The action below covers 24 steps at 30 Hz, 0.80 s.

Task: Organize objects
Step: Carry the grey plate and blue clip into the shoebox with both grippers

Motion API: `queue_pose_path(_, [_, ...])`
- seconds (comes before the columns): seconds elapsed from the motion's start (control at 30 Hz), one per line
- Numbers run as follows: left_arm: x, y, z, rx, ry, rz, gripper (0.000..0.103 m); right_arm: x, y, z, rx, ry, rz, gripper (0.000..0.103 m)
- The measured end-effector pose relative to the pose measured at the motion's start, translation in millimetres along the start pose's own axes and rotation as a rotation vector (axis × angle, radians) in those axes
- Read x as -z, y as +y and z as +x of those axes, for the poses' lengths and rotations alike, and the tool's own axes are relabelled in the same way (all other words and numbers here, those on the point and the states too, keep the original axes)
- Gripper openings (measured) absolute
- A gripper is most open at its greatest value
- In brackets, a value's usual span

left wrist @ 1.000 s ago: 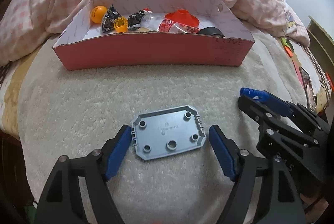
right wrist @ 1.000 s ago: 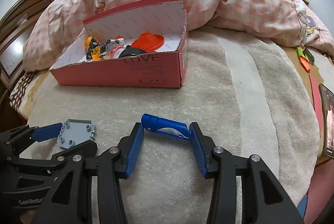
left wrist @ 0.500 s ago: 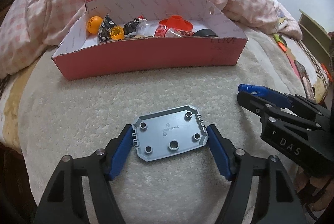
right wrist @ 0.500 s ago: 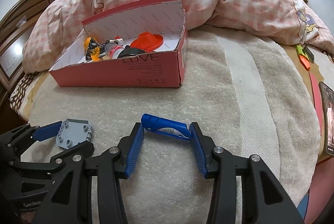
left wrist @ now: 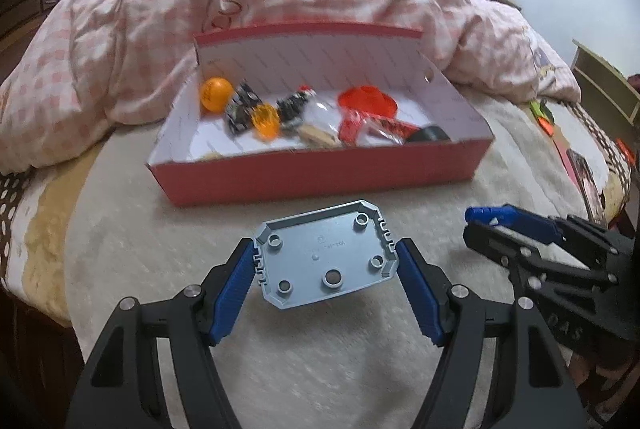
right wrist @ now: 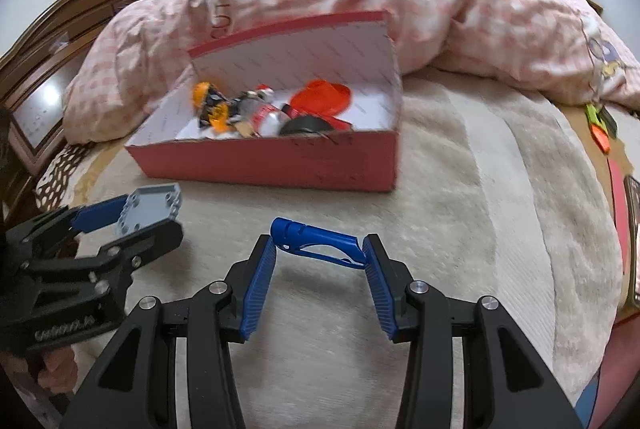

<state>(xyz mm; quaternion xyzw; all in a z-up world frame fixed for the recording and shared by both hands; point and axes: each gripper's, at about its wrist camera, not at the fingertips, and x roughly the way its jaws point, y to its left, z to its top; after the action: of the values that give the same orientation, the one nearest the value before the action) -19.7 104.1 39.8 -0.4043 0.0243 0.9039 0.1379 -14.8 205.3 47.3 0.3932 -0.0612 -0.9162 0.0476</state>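
Left gripper (left wrist: 326, 263) clamps grey plate (left wrist: 325, 253) by its side edges, now lifted off blanket (left wrist: 160, 249), nearer red box (left wrist: 320, 175) than a second ago: carry under way. Plate flat, studded, notched.

Right gripper (right wrist: 320, 249) pinches blue clip (right wrist: 316, 243) endwise, likewise raised, box (right wrist: 272, 165) ahead-left.

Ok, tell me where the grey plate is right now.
The grey plate sits centre-low in the left wrist view, clamped in the left gripper, just short of the red box.
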Motion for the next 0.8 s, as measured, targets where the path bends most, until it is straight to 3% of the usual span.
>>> queue_pose_path(0.53, [-49,27,-8,-0.032,-0.119,-0.041,0.071,-35,25,-6,-0.020,-0.066,-0.059,0.046])
queue_pose_path(0.8, [-65,38,2,-0.041,-0.127,-0.066,0.071,-55,32,-3,-0.018,-0.102,-0.088,0.046])
